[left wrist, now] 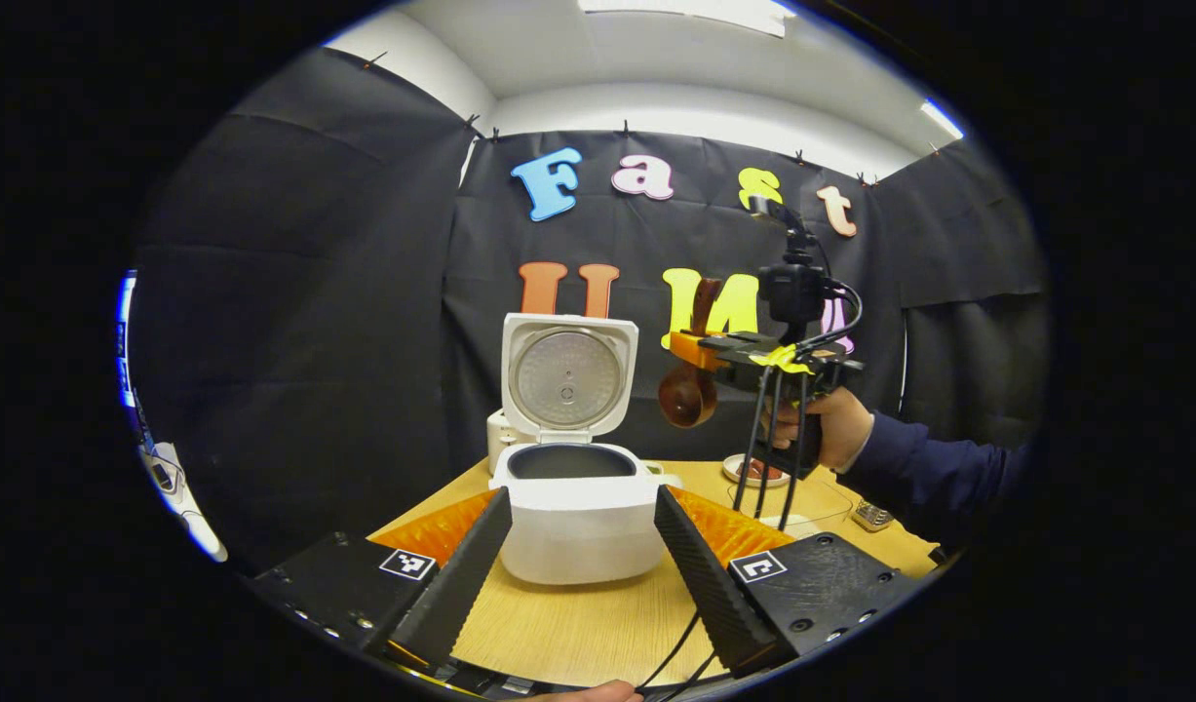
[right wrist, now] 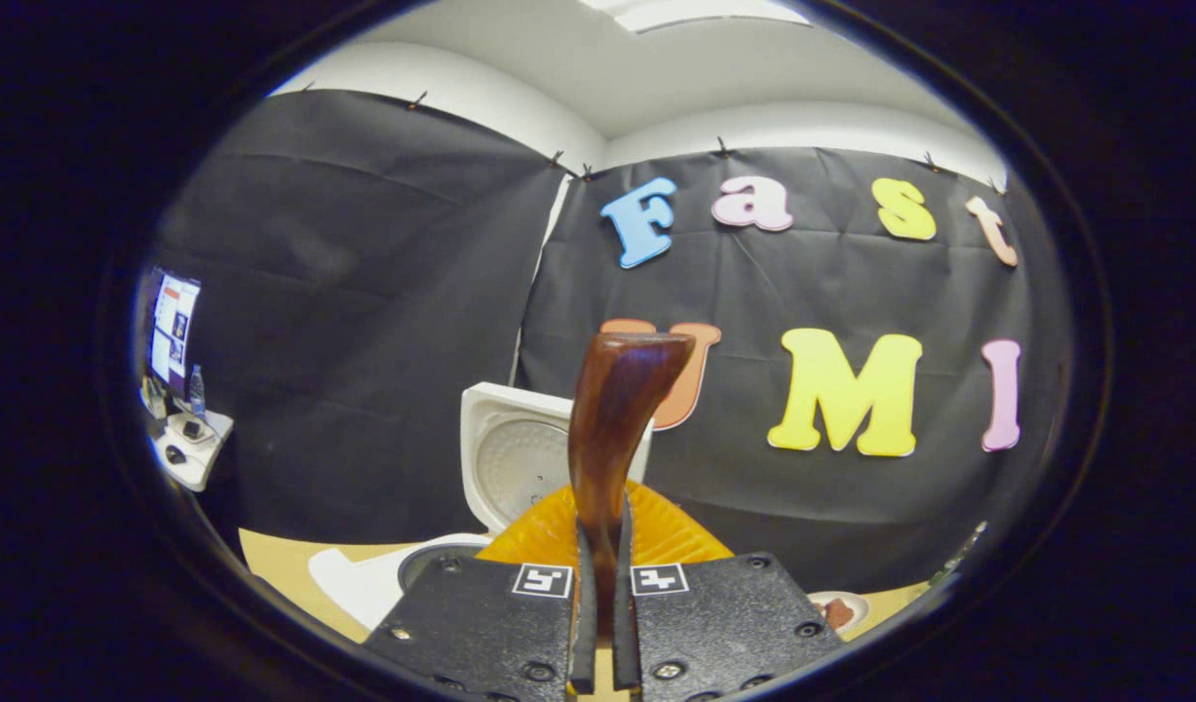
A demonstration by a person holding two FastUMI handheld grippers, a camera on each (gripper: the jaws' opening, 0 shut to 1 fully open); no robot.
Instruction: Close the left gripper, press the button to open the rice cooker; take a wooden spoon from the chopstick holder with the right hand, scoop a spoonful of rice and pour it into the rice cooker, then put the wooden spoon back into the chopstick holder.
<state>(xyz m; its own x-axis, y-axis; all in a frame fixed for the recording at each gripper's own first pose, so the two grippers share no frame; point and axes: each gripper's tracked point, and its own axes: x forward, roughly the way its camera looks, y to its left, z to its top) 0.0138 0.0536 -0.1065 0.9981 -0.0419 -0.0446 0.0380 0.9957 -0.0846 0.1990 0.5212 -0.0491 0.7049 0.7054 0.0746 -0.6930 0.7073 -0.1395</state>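
In the left gripper view, the left gripper (left wrist: 583, 556) sits at the bottom centre with its jaws spread wide and nothing between them. Between and beyond the two fingers stands the white rice cooker (left wrist: 578, 517) on the wooden worktop (left wrist: 568, 624), its lid (left wrist: 568, 375) raised upright and the dark inner pot showing. To the right of the cooker, at mid-height in the frame, a hand (left wrist: 831, 424) in a dark sleeve (left wrist: 934, 463) holds the right gripper (left wrist: 700, 349), whose jaws clamp the wooden spoon (left wrist: 687, 395); the bowl of the spoon hangs down, above and to the right of the open pot. Below it a small dish (left wrist: 753, 471) lies on the worktop.

In the right gripper view, the spoon's handle rises from the closed jaws at bottom centre, with the cooker's lid behind it to the left.
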